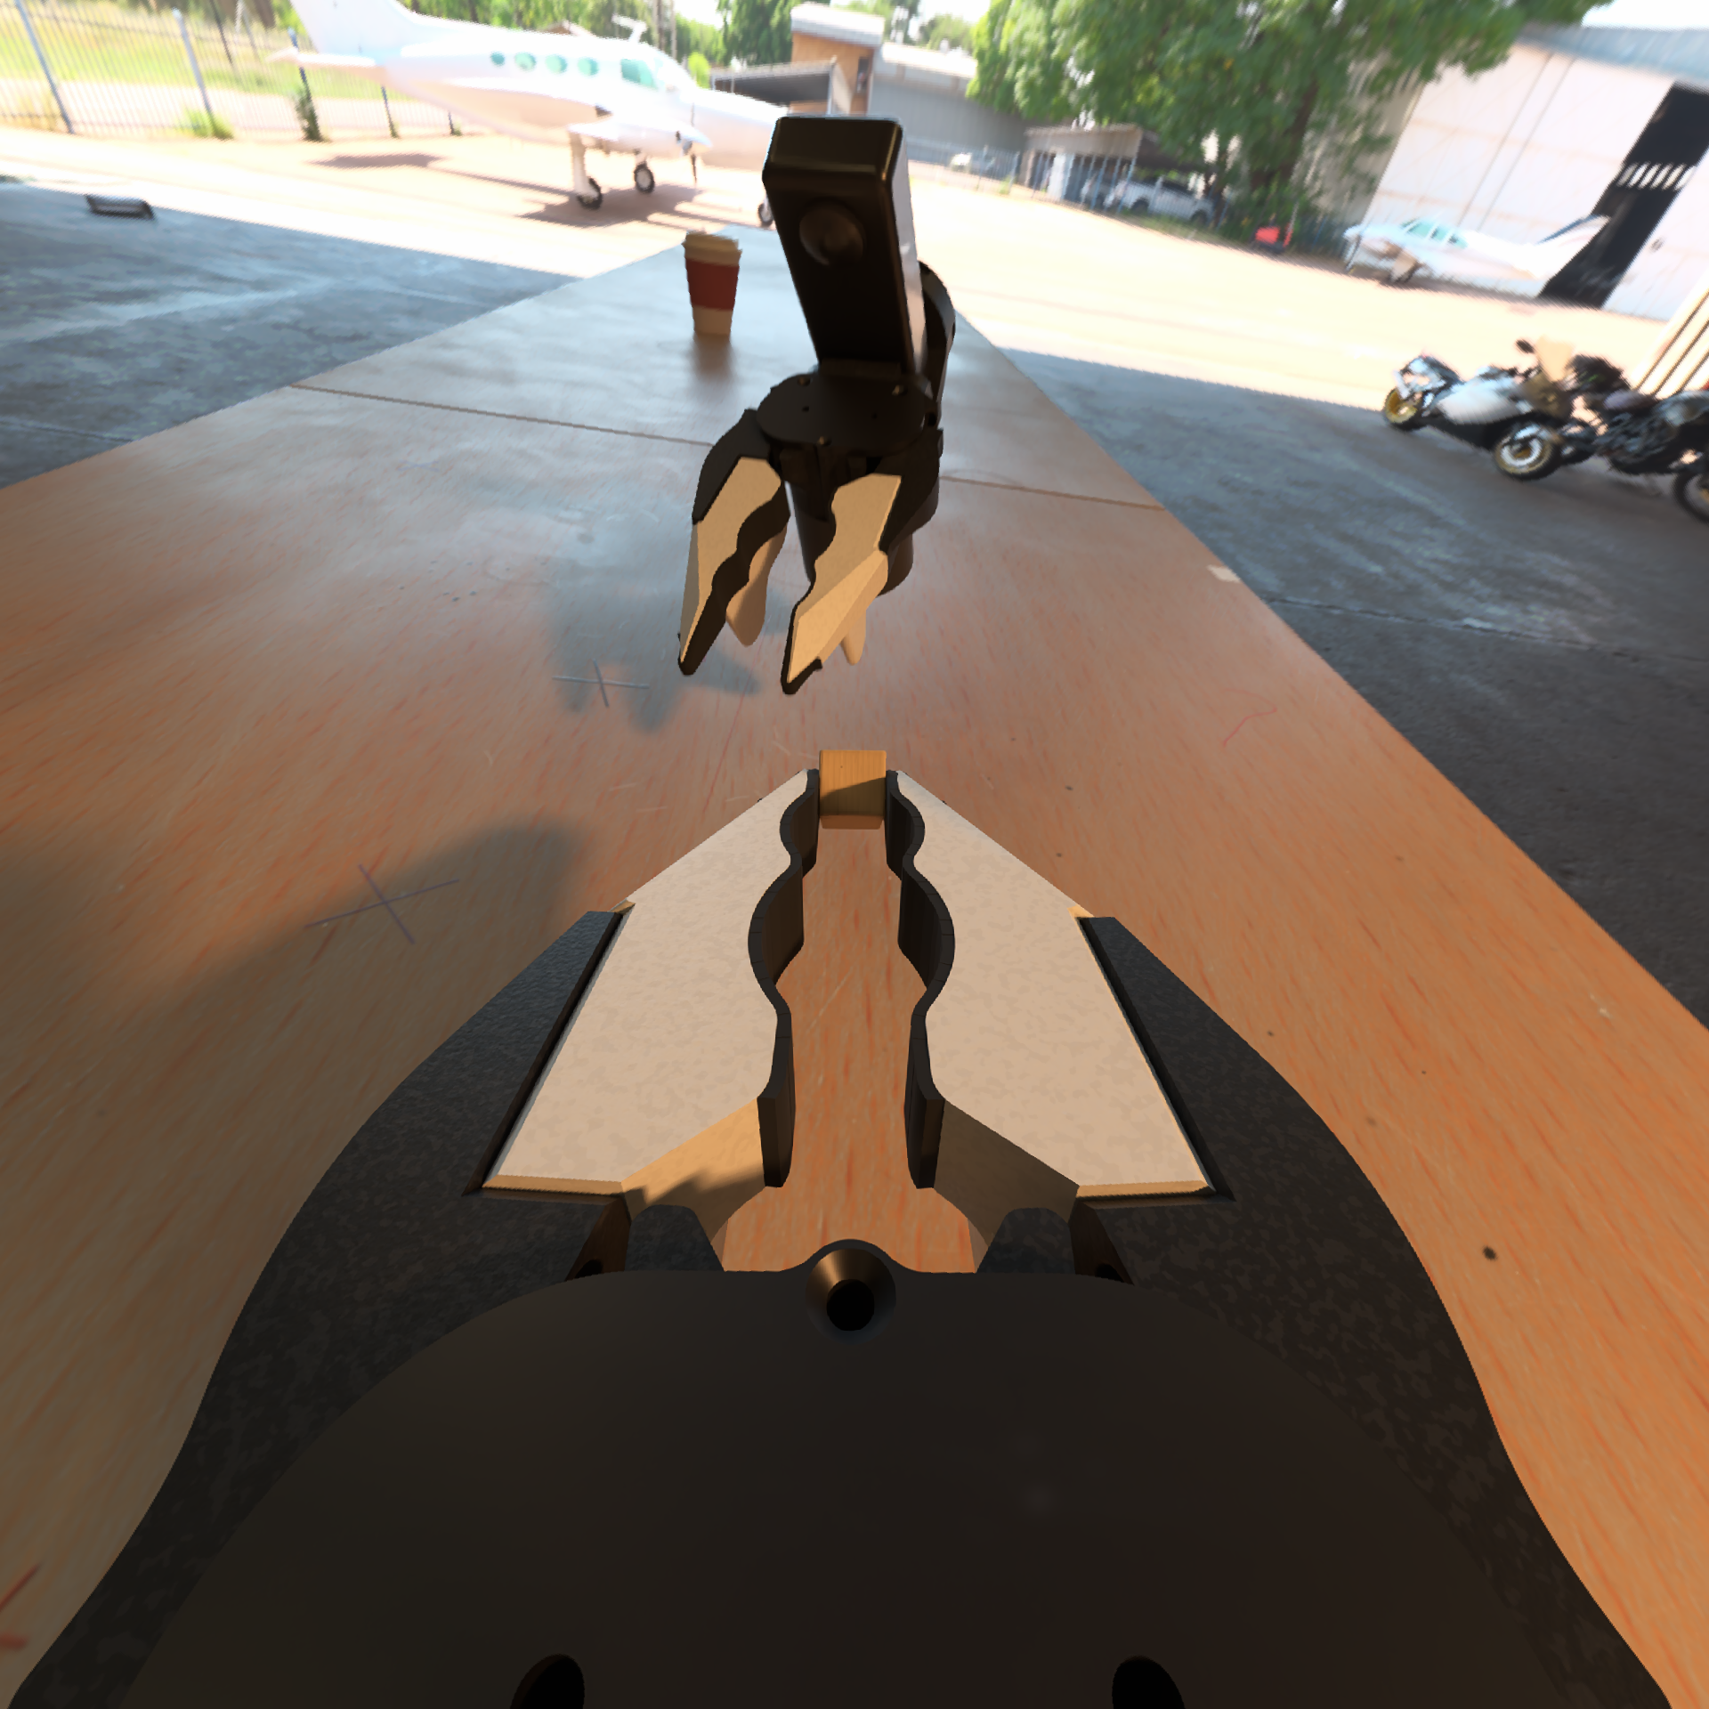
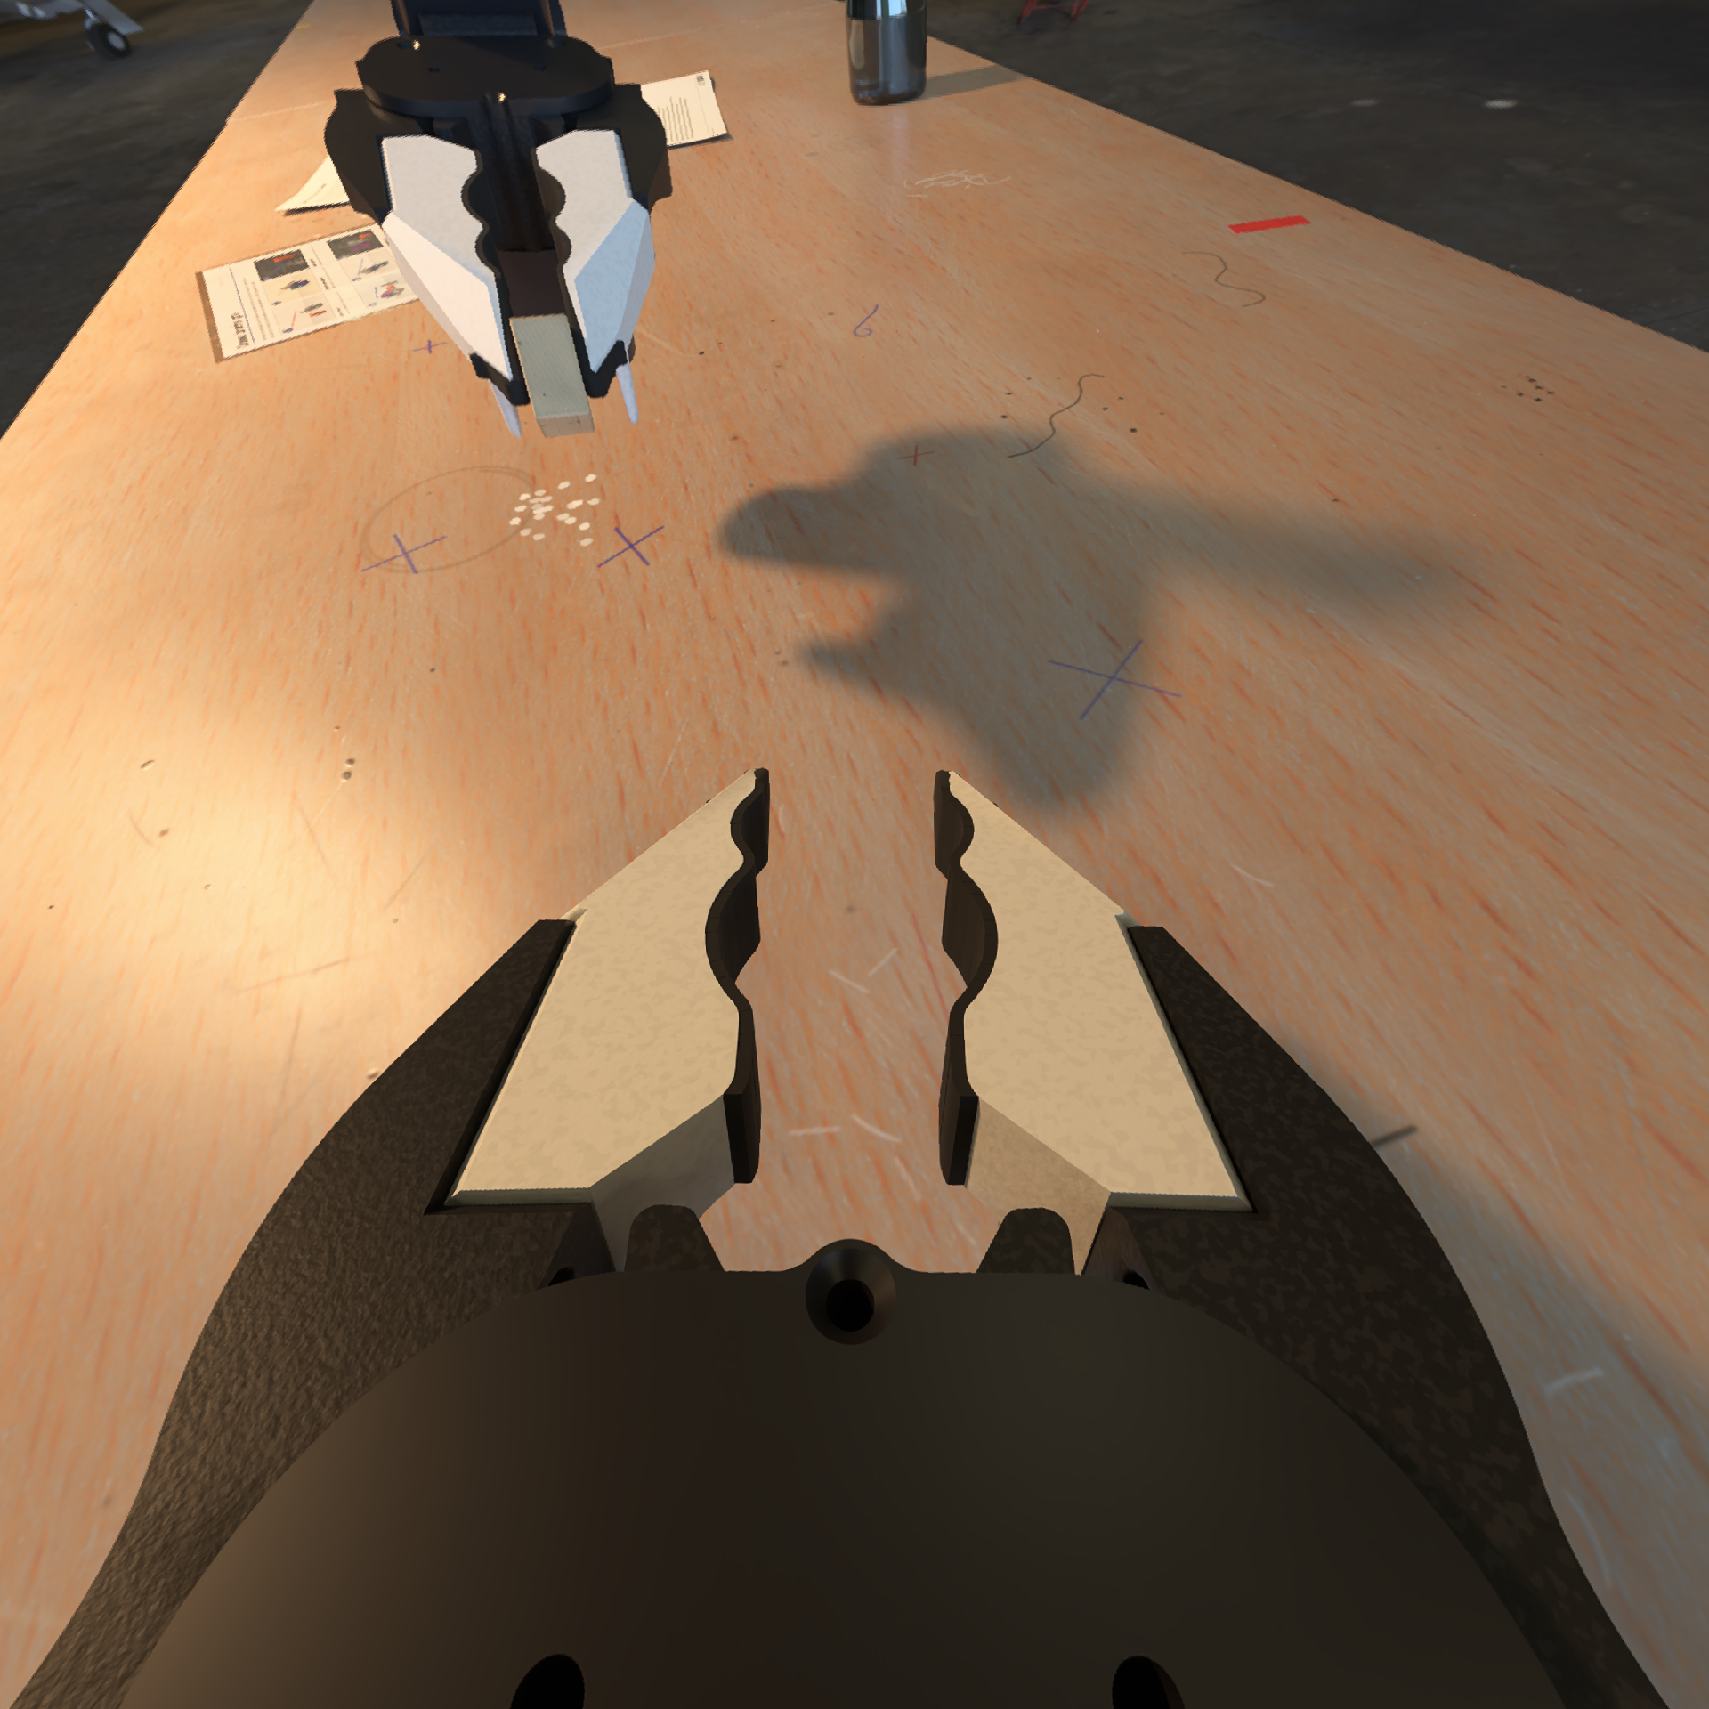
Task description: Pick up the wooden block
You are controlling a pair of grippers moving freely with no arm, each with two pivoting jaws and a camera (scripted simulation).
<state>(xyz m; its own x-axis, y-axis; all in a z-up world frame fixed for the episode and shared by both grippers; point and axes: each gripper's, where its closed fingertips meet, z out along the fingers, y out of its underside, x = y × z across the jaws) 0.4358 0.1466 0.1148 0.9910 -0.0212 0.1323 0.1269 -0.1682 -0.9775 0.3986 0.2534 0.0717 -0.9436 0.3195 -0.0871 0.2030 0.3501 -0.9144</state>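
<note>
The wooden block point(image 1: 853, 797) is a small pale oblong piece, clamped between the fingertips of my left gripper point(image 1: 853, 781). In the right wrist view the left gripper point(image 2: 571, 416) shows at the upper left, tilted down, with the block point(image 2: 550, 370) held end-down a little above the wooden table point(image 2: 1295, 832). My right gripper point(image 2: 851, 786) is open and empty, its jaws parted above bare tabletop. In the left wrist view the right gripper point(image 1: 743, 673) hovers just beyond the block, fingers pointing down and apart.
A red paper cup point(image 1: 711, 282) stands far down the table. A metal bottle point(image 2: 886, 51) and printed sheets point(image 2: 305, 291) lie near the other end. The long table drops off at both sides. A plane and motorcycles stand far off the table.
</note>
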